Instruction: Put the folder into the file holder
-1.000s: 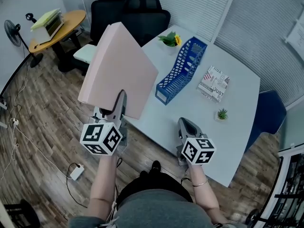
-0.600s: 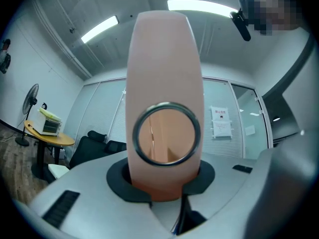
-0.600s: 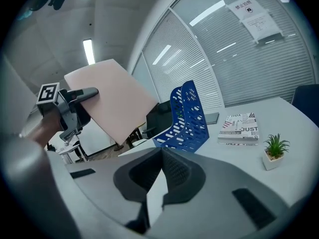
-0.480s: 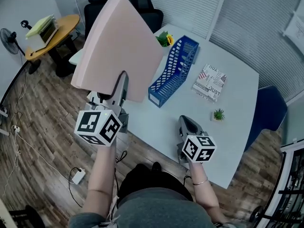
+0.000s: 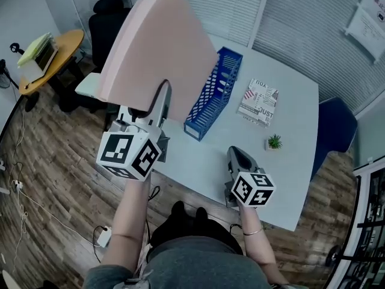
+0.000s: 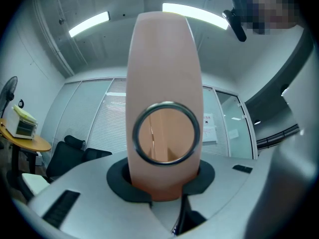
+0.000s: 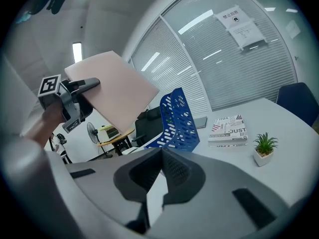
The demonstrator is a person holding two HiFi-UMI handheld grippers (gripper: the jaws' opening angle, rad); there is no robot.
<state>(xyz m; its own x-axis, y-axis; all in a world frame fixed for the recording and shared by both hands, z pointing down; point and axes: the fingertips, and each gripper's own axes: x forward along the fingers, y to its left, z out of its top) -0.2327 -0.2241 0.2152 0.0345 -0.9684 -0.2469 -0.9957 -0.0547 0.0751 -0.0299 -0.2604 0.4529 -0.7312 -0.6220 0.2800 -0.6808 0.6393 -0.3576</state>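
Observation:
A large pink folder [image 5: 162,47] is held up in the air, left of the table, tilted with its spine toward the camera. My left gripper [image 5: 157,101] is shut on its lower edge. In the left gripper view the folder's spine [image 6: 164,73] with its metal ring sits between the jaws. The blue mesh file holder [image 5: 216,92] stands empty on the white table [image 5: 289,179], just right of the folder; the right gripper view shows this holder [image 7: 177,121] too. My right gripper [image 5: 234,158] hovers over the table's front edge, shut on nothing [image 7: 159,158].
A stack of books [image 5: 258,101] lies right of the holder, and a small potted plant [image 5: 274,142] stands nearer me. Black office chairs [image 5: 105,17] and a round wooden table [image 5: 48,53] are at the far left. A blue chair [image 5: 334,131] is at the right.
My left gripper has lifted the folder higher and nearer the file holder. The right gripper has stayed where it was.

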